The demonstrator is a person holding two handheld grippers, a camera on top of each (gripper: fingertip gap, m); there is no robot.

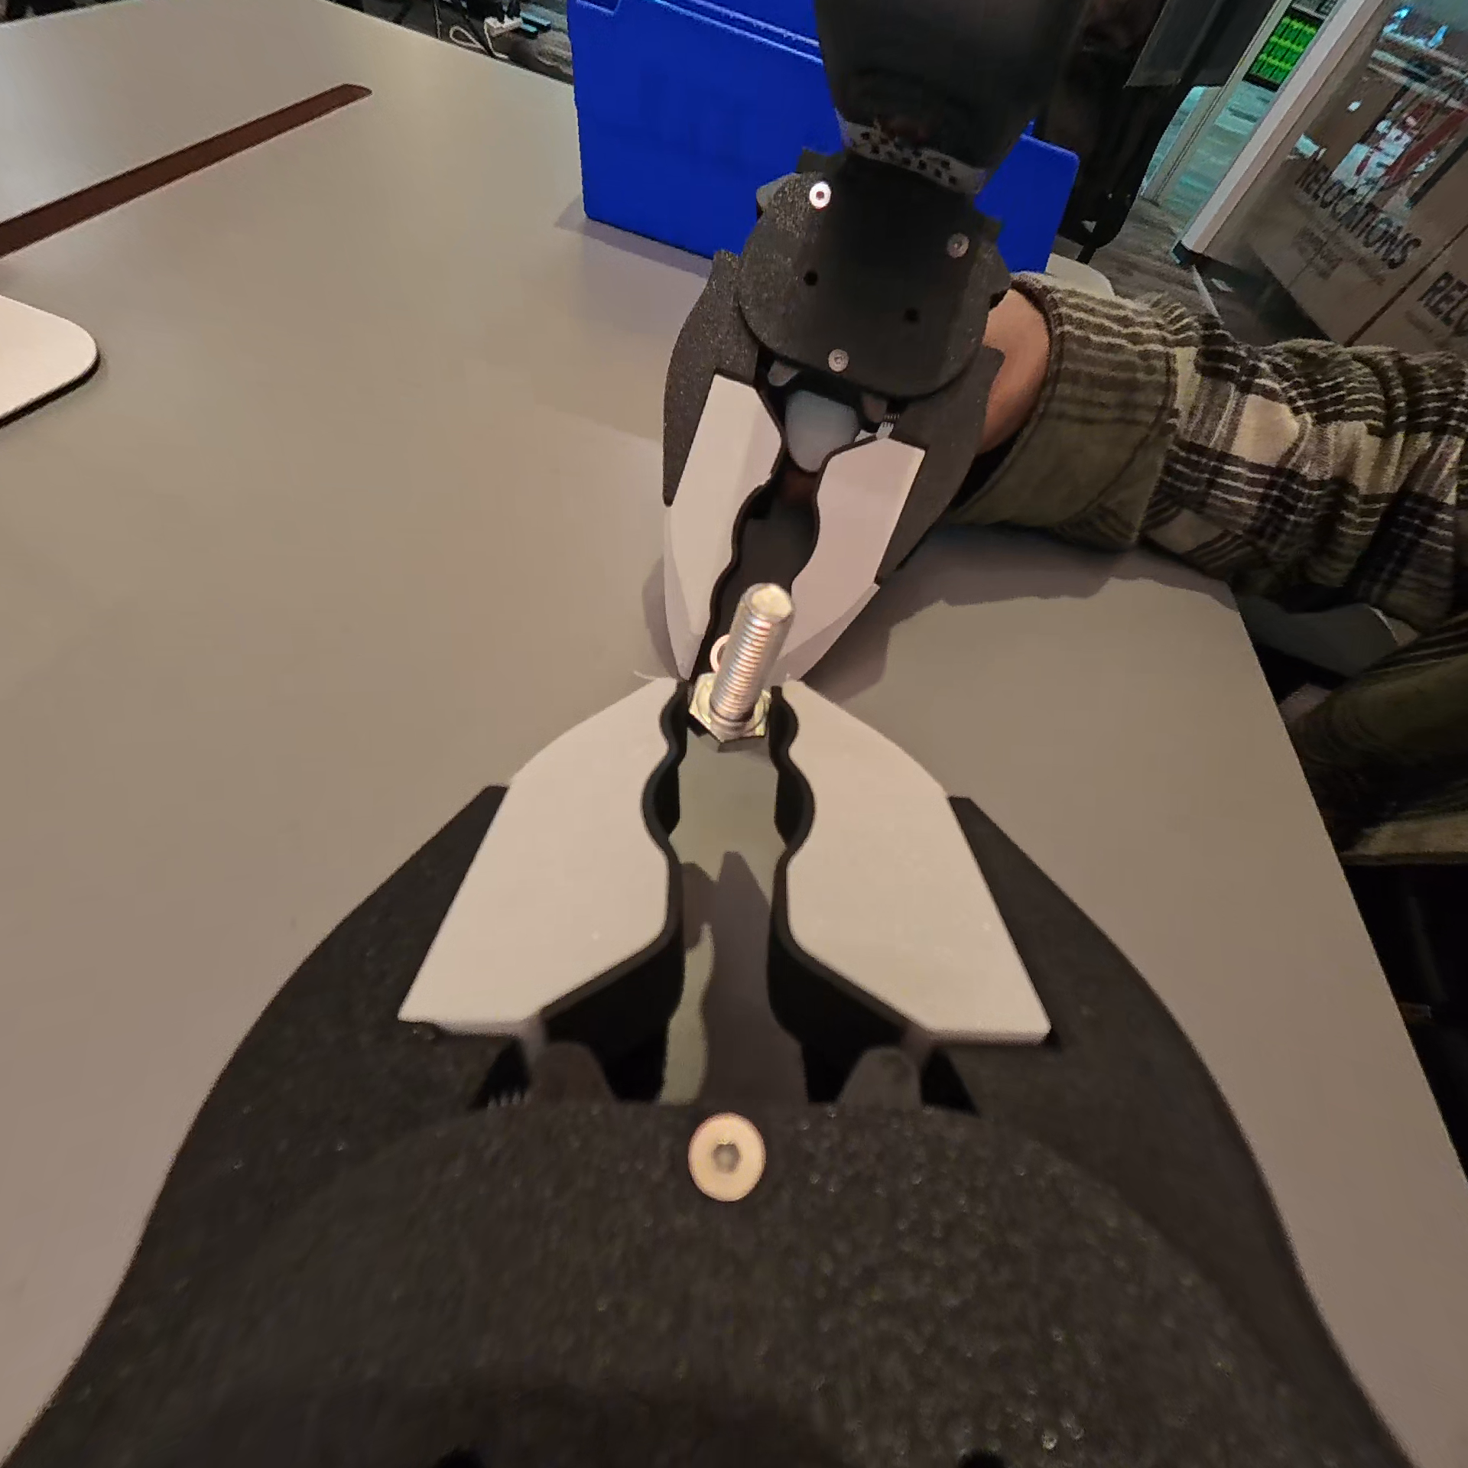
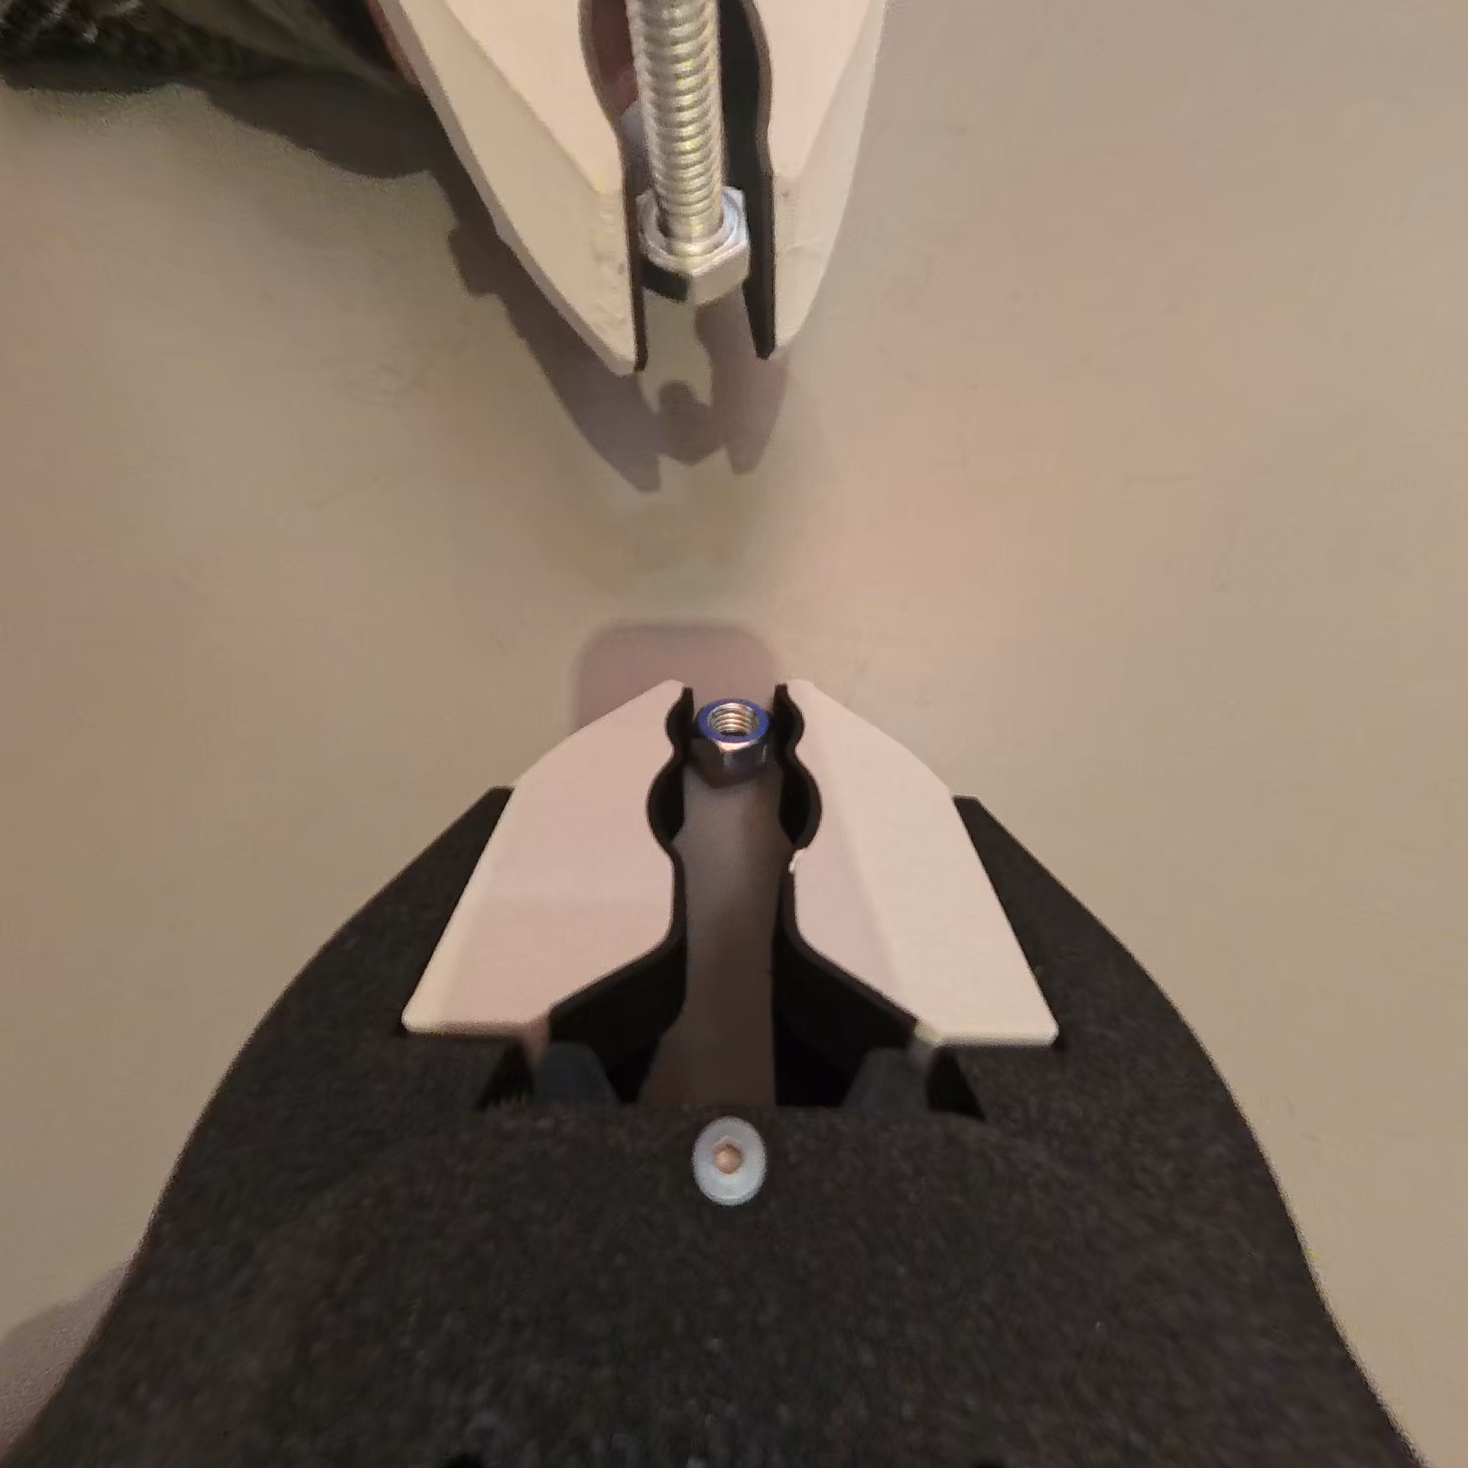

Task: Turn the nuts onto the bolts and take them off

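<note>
My left gripper [image 1: 727,699] is shut on the hex head of a silver bolt [image 1: 743,675], just above the grey table [image 1: 318,556]. The threaded shank points up and away from it. My right gripper [image 2: 729,699] is shut on a small steel nut [image 2: 729,735] with a blue insert ring, its hole facing forward. In the left wrist view the right gripper [image 1: 743,671] comes in from opposite, its tips beside the lower shank, and the nut [image 1: 719,653] peeks out behind the shank. The right wrist view shows the left gripper [image 2: 697,357] and bolt [image 2: 683,159] ahead, apart from the nut.
A blue box [image 1: 715,119] stands on the table behind the right gripper. A person's plaid sleeve [image 1: 1191,445] rests near the table's right edge. A white rounded plate [image 1: 32,357] lies at the far left, beyond a dark strip [image 1: 159,175] in the tabletop. Left tips to right tips: about 7 cm. The white rounded plate [image 1: 32,357] lies around 25 cm away from my right fingertips.
</note>
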